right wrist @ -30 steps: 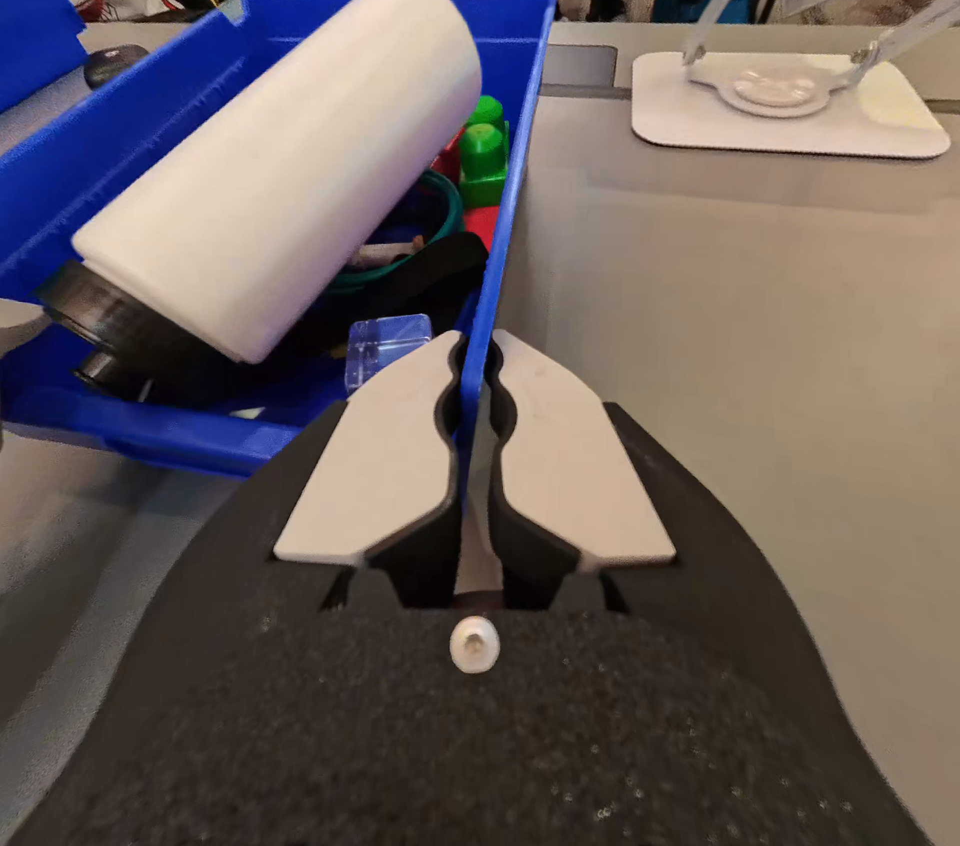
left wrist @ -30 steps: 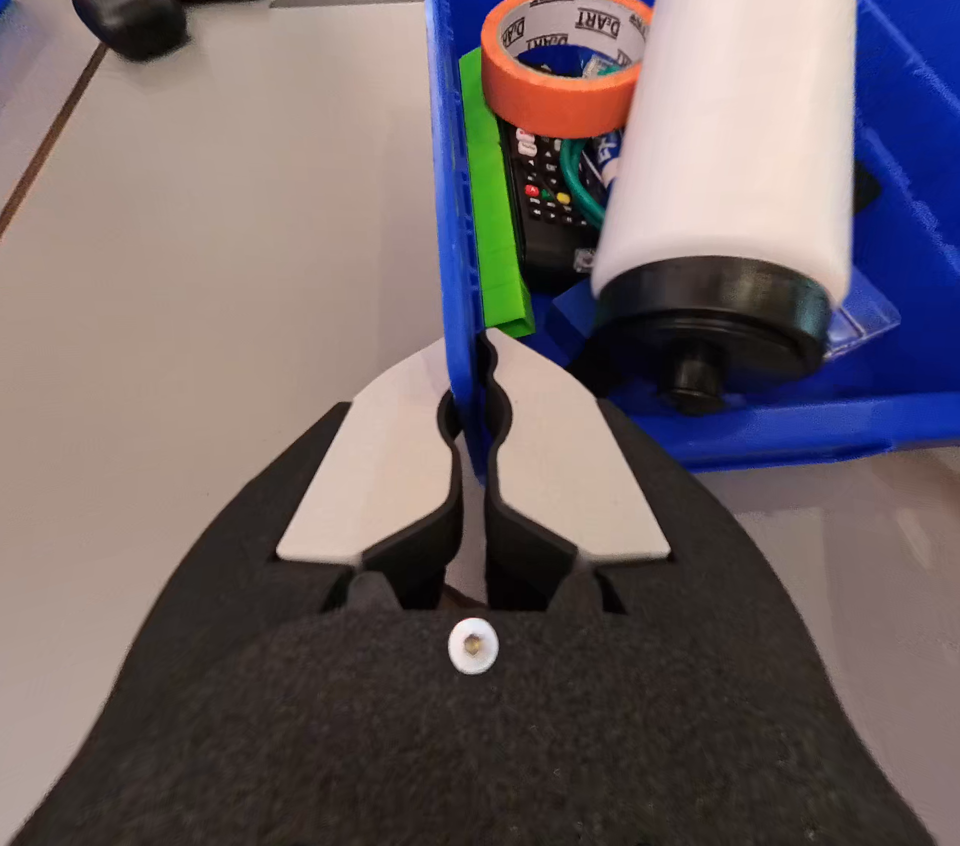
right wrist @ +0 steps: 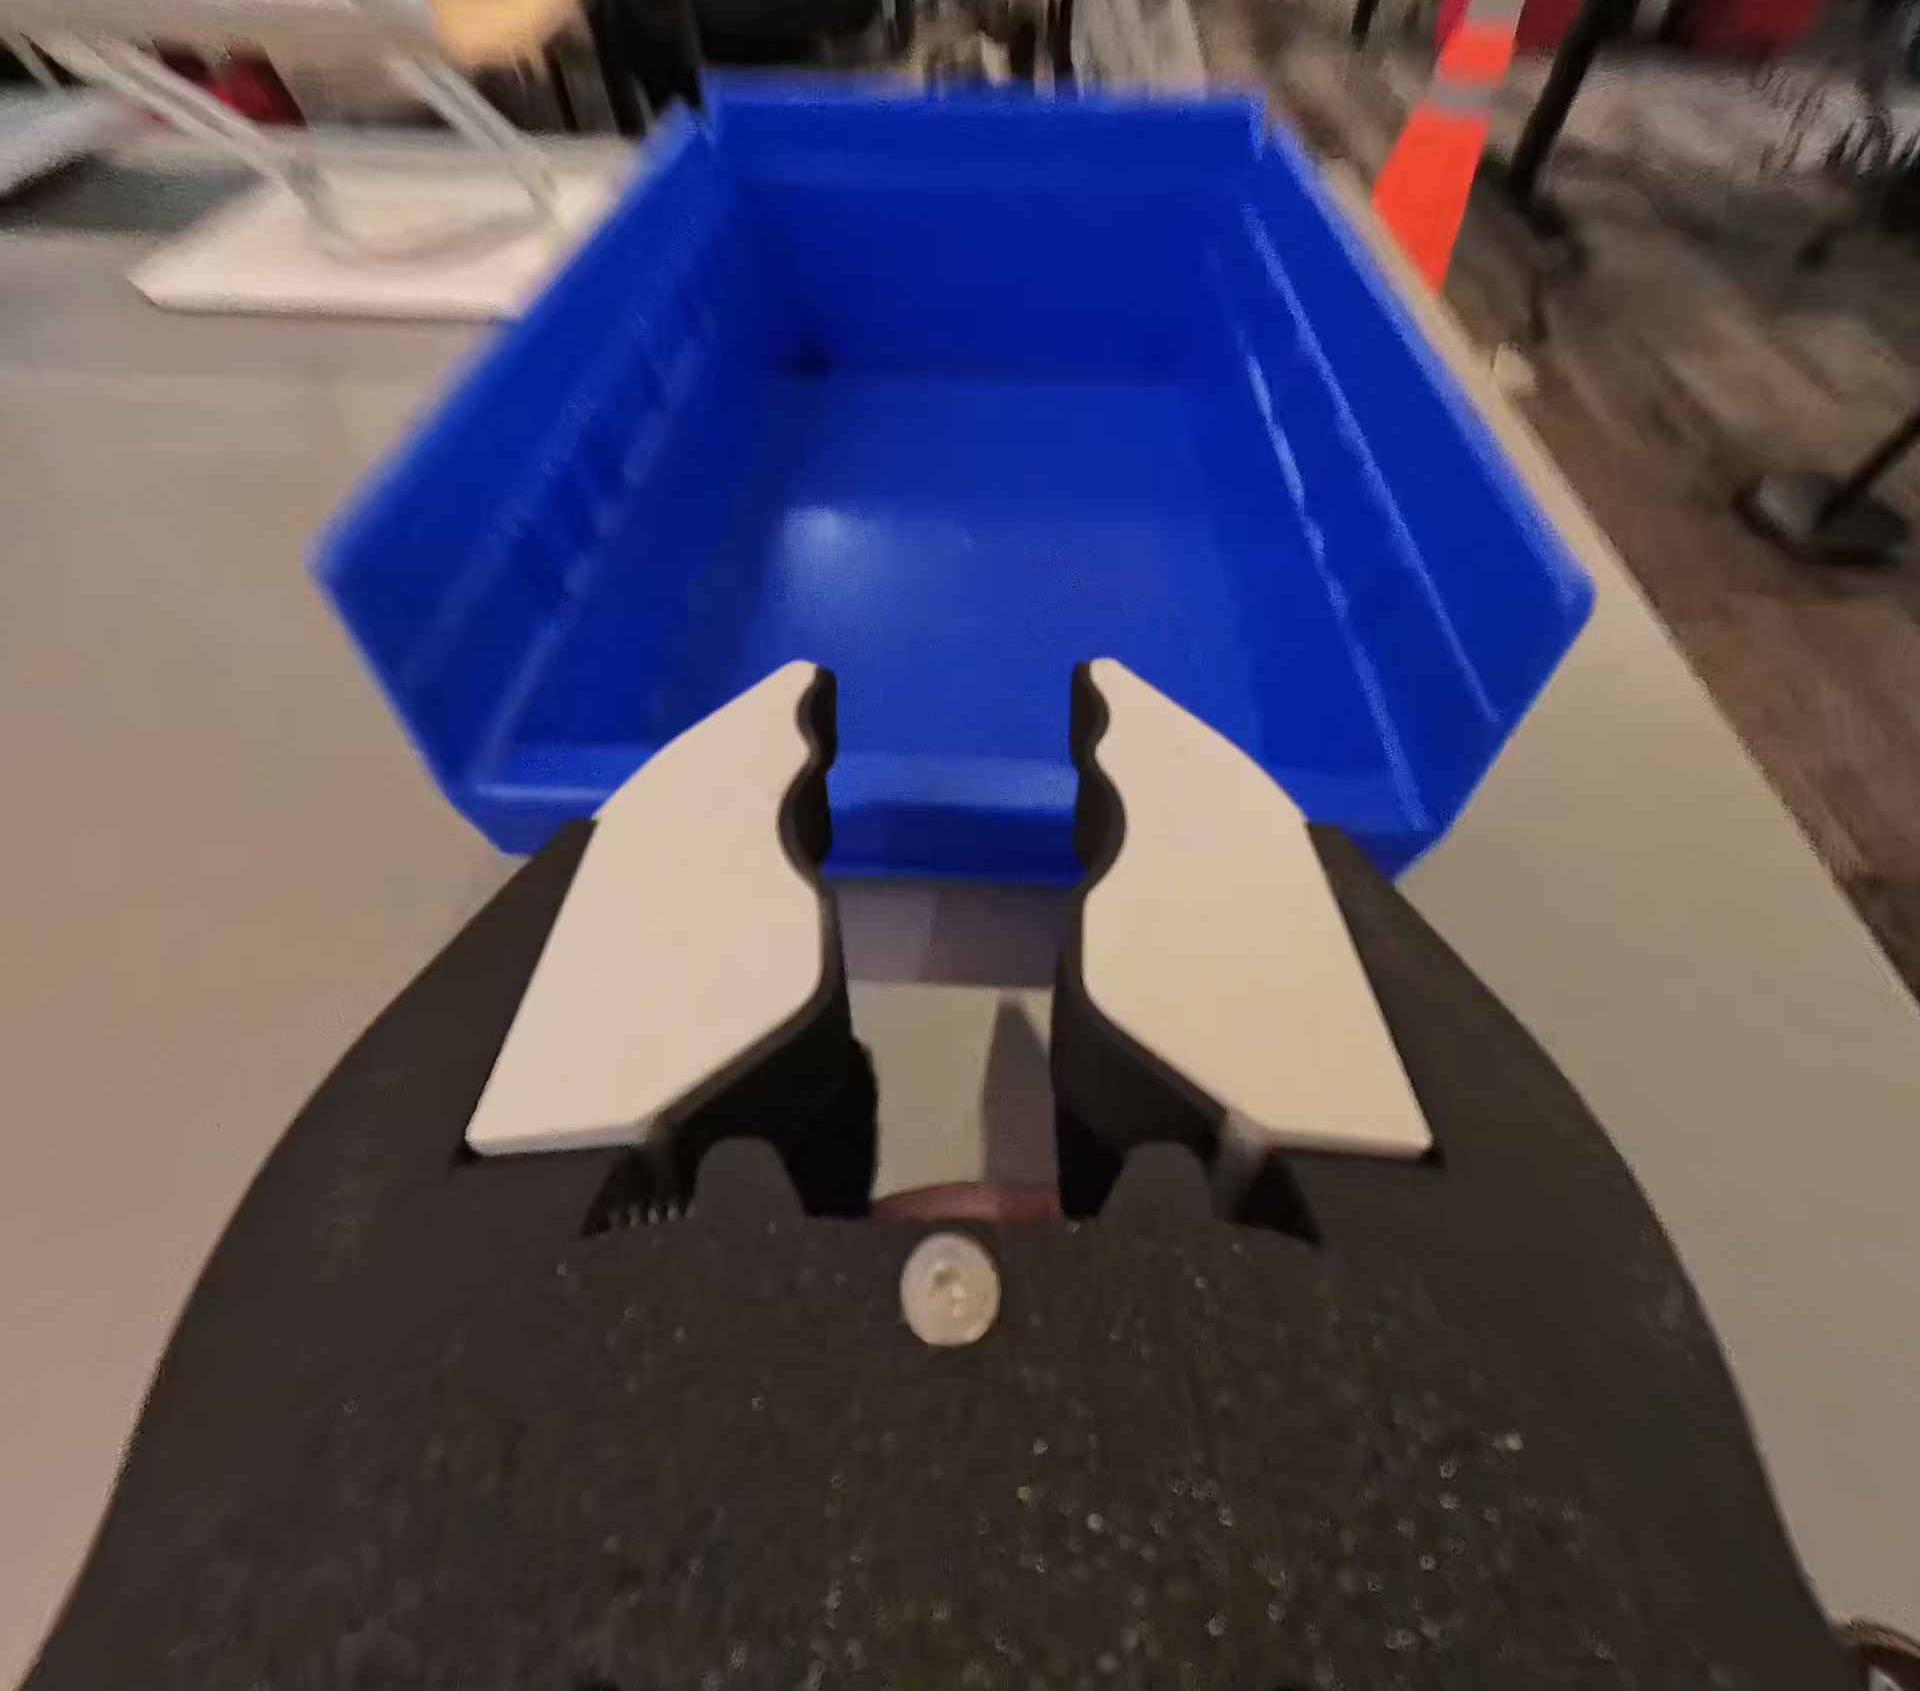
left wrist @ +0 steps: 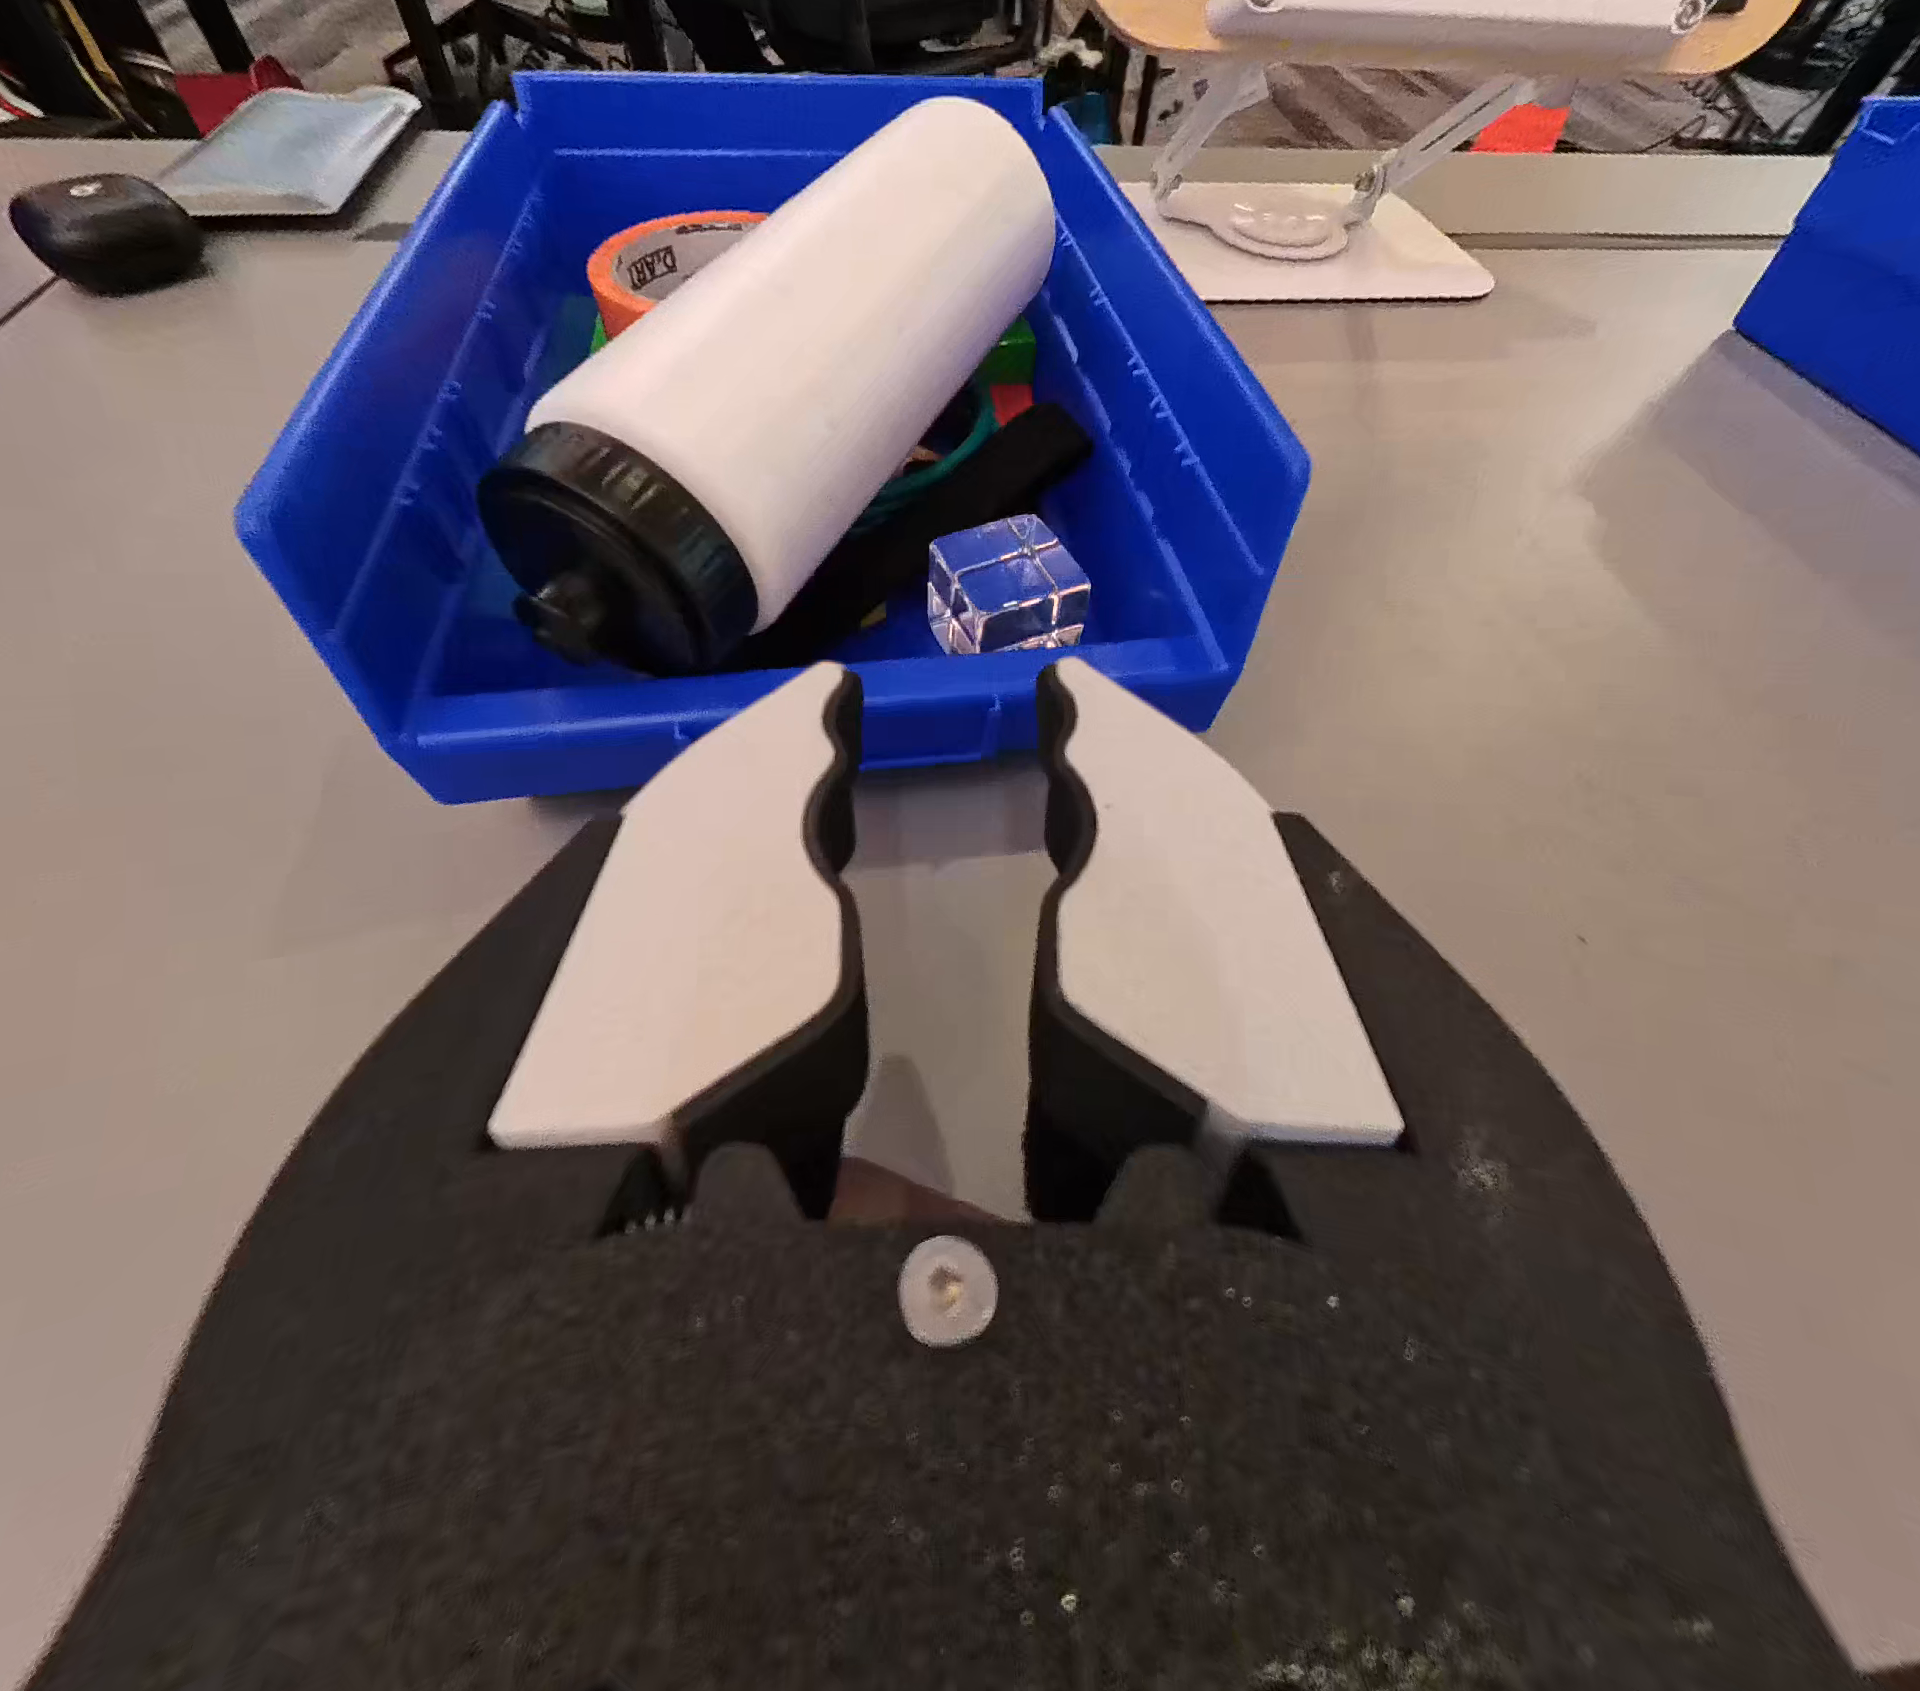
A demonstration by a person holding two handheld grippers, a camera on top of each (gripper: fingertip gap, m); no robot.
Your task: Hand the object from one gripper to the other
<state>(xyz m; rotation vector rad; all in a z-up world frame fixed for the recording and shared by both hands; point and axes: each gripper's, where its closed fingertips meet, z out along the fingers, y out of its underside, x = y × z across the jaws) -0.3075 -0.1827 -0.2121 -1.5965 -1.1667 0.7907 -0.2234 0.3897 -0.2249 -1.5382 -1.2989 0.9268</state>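
Note:
A blue bin (left wrist: 343,498) on the grey table holds a white bottle with a black cap (left wrist: 810,374) lying tilted, an orange tape roll (left wrist: 655,265), a clear cube (left wrist: 1006,587), a black strap (left wrist: 966,509) and small coloured pieces. My left gripper (left wrist: 948,685) is open and empty, just in front of this bin's front wall. In the right wrist view, my right gripper (right wrist: 954,685) is open and empty, its tips over the front wall of a second blue bin (right wrist: 582,478) that has nothing in it. This view is blurred.
A white stand on a flat base (left wrist: 1320,259) holds a wood-framed dark panel behind the full bin. A black case (left wrist: 104,228) and a grey pouch (left wrist: 291,150) lie far left. Another blue bin's corner (left wrist: 1839,291) shows at right. An orange cone (right wrist: 1455,83) stands off the table's right edge. There is about 60 cm between the tips of the two grippers.
Both grippers let go of the full bin's side walls and opened. The left one drew back to face its front. The right one swung away to the bare bin.

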